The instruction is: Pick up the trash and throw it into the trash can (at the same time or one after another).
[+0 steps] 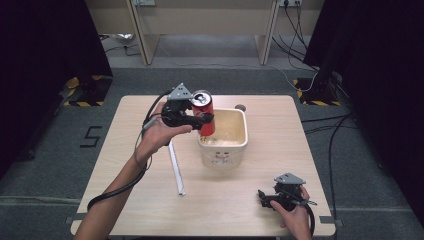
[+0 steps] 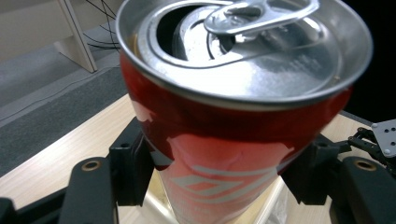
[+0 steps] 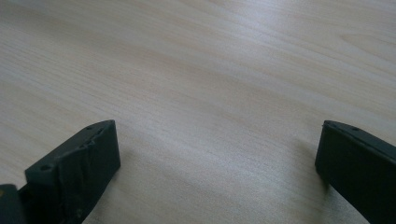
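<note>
A red drinks can (image 1: 204,112) with an opened silver top (image 2: 243,51) is held up in the air by my left gripper (image 1: 199,120), whose black jaws press on both its sides. The can hangs upright over the left rim of a cream square tub (image 1: 235,145) that stands mid-table. In the left gripper view the can (image 2: 219,158) sits squarely between the two pads (image 2: 133,163). My right gripper (image 1: 266,198) rests low at the table's near right corner. Its jaws stand wide apart over bare wood (image 3: 210,102) with nothing between them.
A long white strip (image 1: 176,167) lies on the table left of the tub. A small dark disc (image 1: 240,107) sits beyond the tub's far edge. Desk legs and cables lie on the floor past the table's far side.
</note>
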### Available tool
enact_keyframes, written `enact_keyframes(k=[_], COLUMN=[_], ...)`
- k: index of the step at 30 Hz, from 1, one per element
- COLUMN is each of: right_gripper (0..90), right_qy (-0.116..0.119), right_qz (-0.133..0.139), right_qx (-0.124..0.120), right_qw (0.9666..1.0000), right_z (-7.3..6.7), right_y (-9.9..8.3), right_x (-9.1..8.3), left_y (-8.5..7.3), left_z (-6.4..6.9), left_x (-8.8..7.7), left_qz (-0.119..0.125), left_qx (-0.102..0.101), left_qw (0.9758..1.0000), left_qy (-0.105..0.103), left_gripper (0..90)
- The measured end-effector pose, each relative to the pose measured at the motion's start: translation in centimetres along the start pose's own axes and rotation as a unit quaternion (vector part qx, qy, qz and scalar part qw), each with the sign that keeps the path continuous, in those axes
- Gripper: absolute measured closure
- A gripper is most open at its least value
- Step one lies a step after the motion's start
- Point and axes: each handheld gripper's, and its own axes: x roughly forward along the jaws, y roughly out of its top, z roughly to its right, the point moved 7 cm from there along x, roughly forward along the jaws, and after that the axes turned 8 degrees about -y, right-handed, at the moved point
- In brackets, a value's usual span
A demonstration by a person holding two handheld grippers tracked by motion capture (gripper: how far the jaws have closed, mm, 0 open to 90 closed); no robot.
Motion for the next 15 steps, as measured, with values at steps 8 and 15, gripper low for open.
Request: enact_keyframes(k=[8,15], right_gripper=[0.3,0.2], right_qy=[-0.001,-0.001], right_qz=[0.001,0.001], right_qx=[-0.003,-0.002], right_qw=[1.0000,1.0000], right_z=[0.1,0.0], right_y=[0.0,0.0], right_x=[0.0,0.0], left_y=[-0.1,-0.8], left_z=[0.0,-0.1], left_x=[1.9,3.5], left_qz=[-0.006,-0.016], left_qx=[-0.005,-0.009], left_qw=[1.0000,0.9998], left_qy=[-0.003,-0.005], left_gripper=[34.3,34.2])
